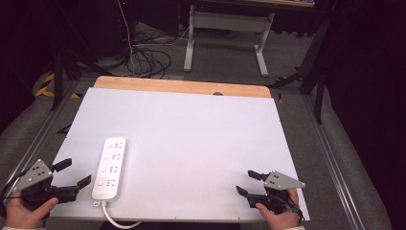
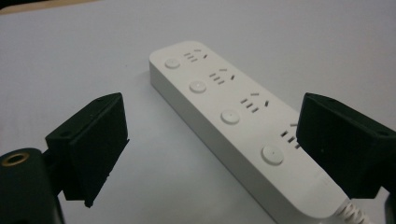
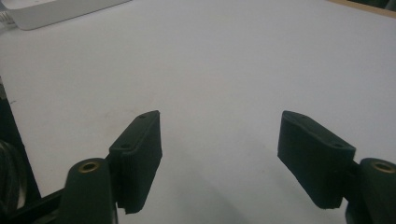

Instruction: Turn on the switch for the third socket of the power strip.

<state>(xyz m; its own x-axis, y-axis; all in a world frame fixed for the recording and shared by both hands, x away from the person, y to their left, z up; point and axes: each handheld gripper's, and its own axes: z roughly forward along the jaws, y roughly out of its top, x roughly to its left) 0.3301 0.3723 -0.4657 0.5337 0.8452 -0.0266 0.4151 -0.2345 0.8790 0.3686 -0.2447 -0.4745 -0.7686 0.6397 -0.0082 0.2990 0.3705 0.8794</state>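
Power strip (image 1: 110, 167) long axis front-to-back, cord end near; left gripper (image 1: 73, 173), right gripper (image 1: 249, 182) wide.

White power strip, flat at the table's near-left

You have a white power strip (image 1: 110, 168) lying flat, face up, on the pale table top (image 1: 201, 139), its long side running away from you with a slight lean to the right. It carries four socket groups in a row, each with a round white button beside it, none of them with a plug in it. Its white cord (image 1: 117, 221) leaves the near end and curves off toward the table's front edge. In your left gripper view the strip (image 2: 233, 116) runs diagonally, near end lowest right.
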